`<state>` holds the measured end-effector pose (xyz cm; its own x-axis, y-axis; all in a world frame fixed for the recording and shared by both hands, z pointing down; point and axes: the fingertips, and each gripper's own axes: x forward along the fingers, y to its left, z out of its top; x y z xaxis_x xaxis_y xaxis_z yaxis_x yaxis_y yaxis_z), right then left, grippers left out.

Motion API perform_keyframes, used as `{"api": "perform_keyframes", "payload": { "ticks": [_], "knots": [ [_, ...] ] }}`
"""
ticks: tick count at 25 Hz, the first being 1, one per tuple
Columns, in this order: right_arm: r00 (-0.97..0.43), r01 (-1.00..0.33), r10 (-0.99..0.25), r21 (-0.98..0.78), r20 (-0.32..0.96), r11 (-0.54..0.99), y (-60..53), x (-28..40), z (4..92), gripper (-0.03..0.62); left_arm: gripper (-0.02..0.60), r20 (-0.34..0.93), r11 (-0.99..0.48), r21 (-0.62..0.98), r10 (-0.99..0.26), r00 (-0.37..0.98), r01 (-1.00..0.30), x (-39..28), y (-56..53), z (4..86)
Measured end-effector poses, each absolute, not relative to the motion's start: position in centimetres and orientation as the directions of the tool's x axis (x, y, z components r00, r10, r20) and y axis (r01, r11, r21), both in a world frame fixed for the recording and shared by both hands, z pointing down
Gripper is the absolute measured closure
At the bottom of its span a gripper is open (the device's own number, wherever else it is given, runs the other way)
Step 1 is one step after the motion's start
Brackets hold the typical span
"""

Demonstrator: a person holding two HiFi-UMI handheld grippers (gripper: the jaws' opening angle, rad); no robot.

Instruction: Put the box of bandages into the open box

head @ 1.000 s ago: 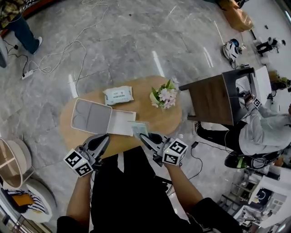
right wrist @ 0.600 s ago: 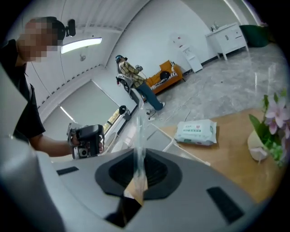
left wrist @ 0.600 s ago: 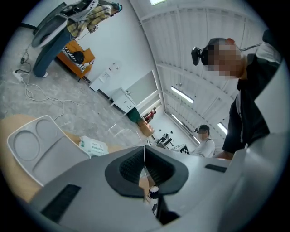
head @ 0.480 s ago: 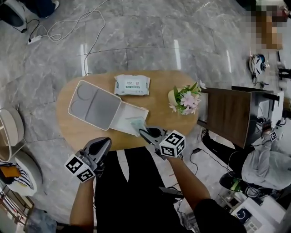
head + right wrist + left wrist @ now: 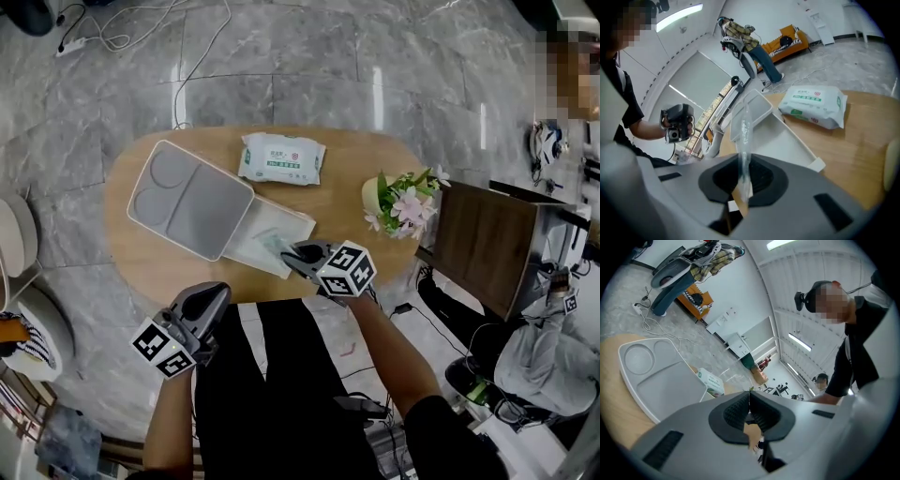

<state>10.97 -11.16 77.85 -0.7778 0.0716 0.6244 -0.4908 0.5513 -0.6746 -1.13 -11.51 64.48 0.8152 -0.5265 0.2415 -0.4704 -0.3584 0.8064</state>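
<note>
Right gripper (image 5: 289, 253) (image 5: 743, 176): jaws clamped on the bandage box, gripping its near end; the gripper points down and to the far left, over the table's near edge.
Bandage box (image 5: 272, 243) (image 5: 744, 136): thin and wrapped in clear film. In the right gripper view it is edge-on and sticks out beyond the jaws. From the head view it lies over the near right part of the open box's base, but contact cannot be told. No print can be made out on it.
Open box (image 5: 246, 246) (image 5: 787, 140): white, on the table's left half, with a shallow base.
Lid (image 5: 187, 199) (image 5: 661, 380): folded out to the far left of the base, with two round hollows moulded at its left end. It carries no writing.
Left gripper (image 5: 217, 292) (image 5: 750, 408): jaws together with nothing between them, held near of the table, off its edge.
Wipes pack (image 5: 281, 157) (image 5: 813, 105): white with a green label panel, lying flat at the far edge just beyond the lid. The print is too small to read.
Flowers (image 5: 405, 199): a small pot at the table's right end, well apart from the box.
Table (image 5: 337, 202): an oval of light wood.
</note>
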Motion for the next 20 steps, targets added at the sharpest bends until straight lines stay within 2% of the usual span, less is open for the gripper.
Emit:
{"api": "perform_keyframes", "payload": {
  "ticks": [10, 20],
  "knots": [
    [-0.657, -0.427, 0.262, -0.635, 0.707, 0.644, -10.8, 6.9, 82.8, 0.563, 0.563, 0.264, -0.307, 0.817, -0.554, 0.789, -0.489, -2.5, -10.5, 66.4],
    [-0.602, -0.426, 0.344, -0.653, 0.721, 0.626, -10.1, 4.6, 84.2, 0.563, 0.563, 0.259, -0.296, 0.827, -0.556, 0.790, -0.479, -3.1, -10.2, 66.8]
  ]
}}
